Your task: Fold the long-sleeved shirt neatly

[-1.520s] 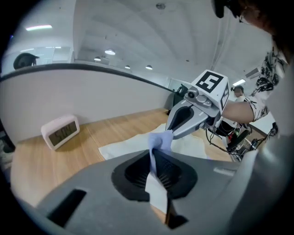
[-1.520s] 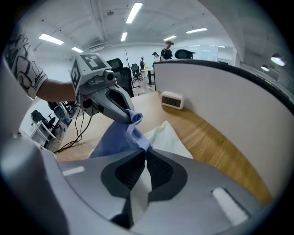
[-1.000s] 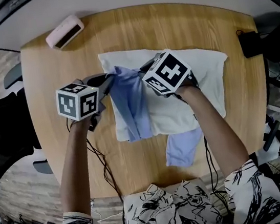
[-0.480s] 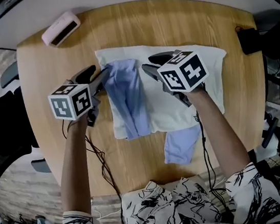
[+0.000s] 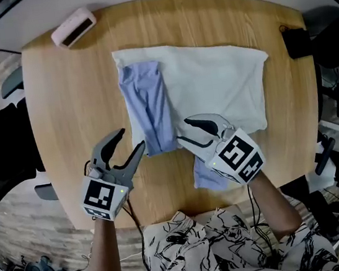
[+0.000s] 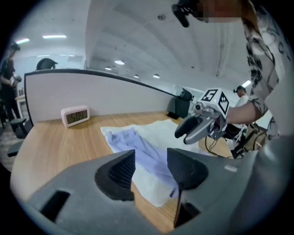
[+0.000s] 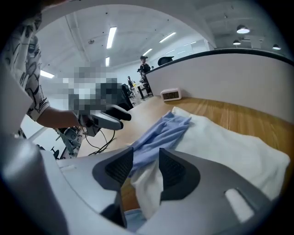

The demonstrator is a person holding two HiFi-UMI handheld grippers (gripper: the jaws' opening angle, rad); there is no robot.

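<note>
The long-sleeved shirt [image 5: 213,88] is lying flat on the bench [image 5: 65,102], its left sleeve [image 5: 147,110] folded across the body; the other sleeve [image 5: 205,177] is trailing past the near hem; the left gripper [image 5: 130,139] is hovering open, empty; the right gripper [image 5: 183,131] is opening, the hem lying unpinched between its jaws; the next move is probably pinching and folding that loose sleeve.

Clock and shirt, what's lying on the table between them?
Nothing; the head view shows only bare wooden table between the clock and the shirt.
</note>
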